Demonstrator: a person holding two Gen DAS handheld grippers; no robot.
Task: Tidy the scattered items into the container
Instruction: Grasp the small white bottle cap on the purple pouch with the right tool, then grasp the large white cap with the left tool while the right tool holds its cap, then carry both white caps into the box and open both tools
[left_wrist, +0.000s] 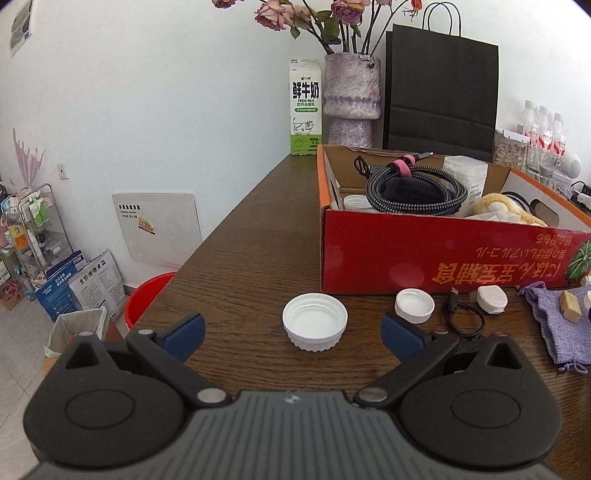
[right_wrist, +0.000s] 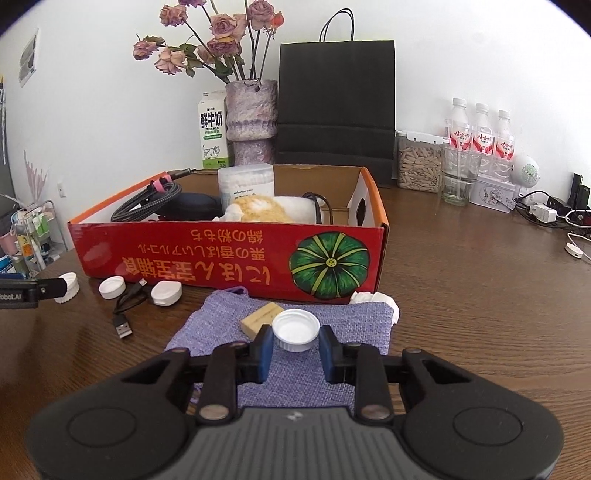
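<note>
Red box (right_wrist: 229, 258): cable, pouch, swabs inside. L gripper (left_wrist: 291, 334) wide apart, holding nothing; R gripper (right_wrist: 296, 341) clamps white cap (right_wrist: 295, 329).

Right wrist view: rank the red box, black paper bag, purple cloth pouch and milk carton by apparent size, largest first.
1. red box
2. black paper bag and purple cloth pouch look alike; the pouch is nearer and partly hidden, so unranked
3. milk carton

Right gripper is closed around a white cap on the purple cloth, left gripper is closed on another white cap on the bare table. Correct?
Not quite. The left wrist view shows the left gripper open, its white cap untouched between the fingers. The right gripper does close on a cap over the purple cloth.
</note>
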